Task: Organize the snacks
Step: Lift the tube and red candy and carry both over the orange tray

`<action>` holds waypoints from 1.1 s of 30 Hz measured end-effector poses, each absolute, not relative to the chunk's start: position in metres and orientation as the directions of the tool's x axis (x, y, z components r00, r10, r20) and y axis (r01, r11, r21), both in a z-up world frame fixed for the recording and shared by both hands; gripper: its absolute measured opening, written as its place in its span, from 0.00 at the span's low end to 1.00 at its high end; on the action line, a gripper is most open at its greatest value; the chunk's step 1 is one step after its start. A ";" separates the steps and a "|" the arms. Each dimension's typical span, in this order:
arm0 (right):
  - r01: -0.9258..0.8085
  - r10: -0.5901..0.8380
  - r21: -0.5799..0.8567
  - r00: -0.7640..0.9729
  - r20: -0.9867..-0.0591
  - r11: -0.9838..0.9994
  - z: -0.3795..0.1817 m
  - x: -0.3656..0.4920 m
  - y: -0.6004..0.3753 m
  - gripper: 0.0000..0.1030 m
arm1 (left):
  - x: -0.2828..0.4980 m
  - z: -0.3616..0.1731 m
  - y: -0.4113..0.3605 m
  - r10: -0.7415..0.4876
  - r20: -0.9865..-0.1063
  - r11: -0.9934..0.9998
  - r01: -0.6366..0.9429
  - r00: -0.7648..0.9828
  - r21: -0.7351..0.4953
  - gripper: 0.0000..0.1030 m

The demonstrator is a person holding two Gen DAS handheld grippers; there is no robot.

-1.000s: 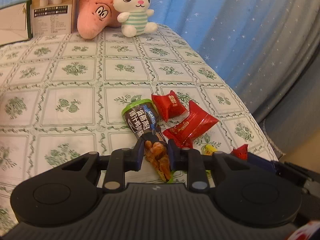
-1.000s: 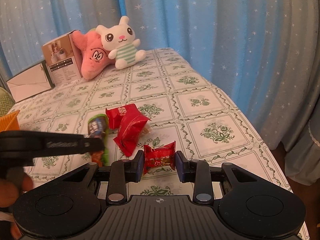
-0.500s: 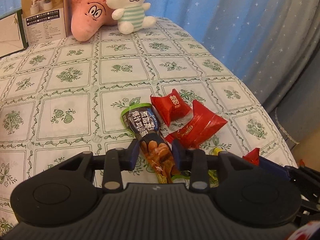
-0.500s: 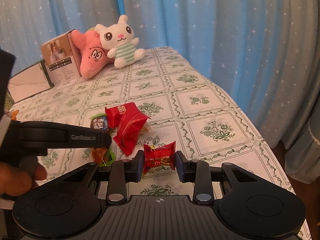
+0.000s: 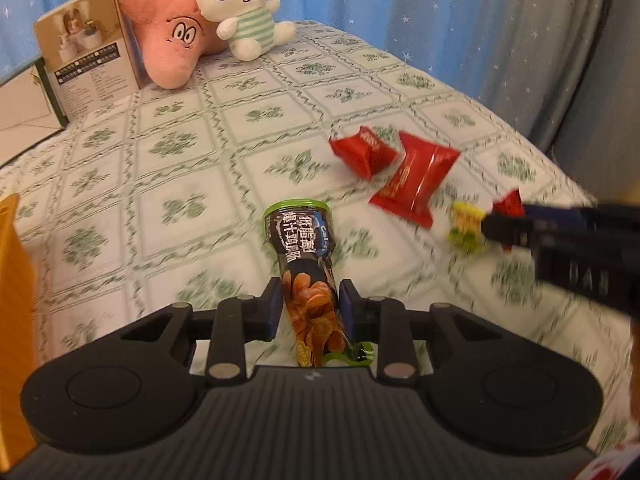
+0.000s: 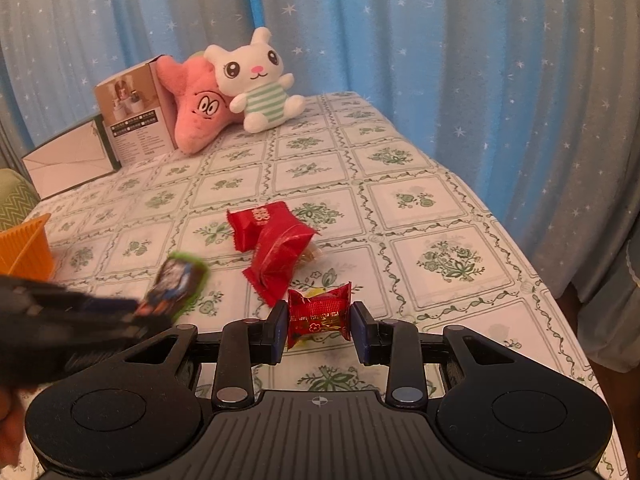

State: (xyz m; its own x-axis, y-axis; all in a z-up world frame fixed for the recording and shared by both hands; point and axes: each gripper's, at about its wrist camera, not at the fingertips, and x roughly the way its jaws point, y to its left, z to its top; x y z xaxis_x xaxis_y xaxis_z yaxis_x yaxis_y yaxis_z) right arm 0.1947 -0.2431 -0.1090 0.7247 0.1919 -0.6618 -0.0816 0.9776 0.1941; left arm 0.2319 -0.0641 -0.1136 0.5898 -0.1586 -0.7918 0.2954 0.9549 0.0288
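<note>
The left gripper [image 5: 307, 305] pinches the dark snack tube [image 5: 306, 268] above the worktop [image 5: 192, 168]; the right gripper [image 6: 319, 330] pinches a red candy [image 6: 319, 314]. Both should travel level toward the orange basket [image 6: 24, 248], grips firm, and release only once over its rim.

From the left wrist view, bare tablecloth [image 5: 188, 184] fills the centre and left of the frame, giving wide passage. At the left edge an orange basket [image 5: 12, 300] walls that side. In the upper left a printed box [image 5: 88, 68], pink star plush [image 5: 168, 44] and white bunny plush [image 5: 240, 12] crowd the far end. Two red packets [image 5: 400, 168] block the centre right. From the right wrist view, the right half of the cloth lies open up to the blue curtain [image 6: 500, 60].
</note>
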 end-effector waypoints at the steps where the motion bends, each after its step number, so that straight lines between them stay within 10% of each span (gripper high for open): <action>1: -0.088 0.197 0.195 0.724 -0.661 0.977 -0.108 0.194 -0.242 0.33 | 0.226 -0.114 -0.060 -0.158 -0.787 0.955 0.295 0.596 0.031 0.26; 33: -0.190 0.249 0.163 0.694 -0.676 0.968 -0.107 0.179 -0.212 0.33 | 0.186 -0.093 -0.034 -0.100 -0.755 0.990 0.142 0.648 -0.009 0.25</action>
State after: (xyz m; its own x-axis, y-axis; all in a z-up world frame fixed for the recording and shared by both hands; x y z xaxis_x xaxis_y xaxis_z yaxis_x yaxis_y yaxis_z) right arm 0.1792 -0.2117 -0.1074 0.6937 0.2495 -0.6757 -0.1897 0.9683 0.1627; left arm 0.1859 -0.0336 -0.0934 0.6480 -0.0998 -0.7550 0.1415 0.9899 -0.0094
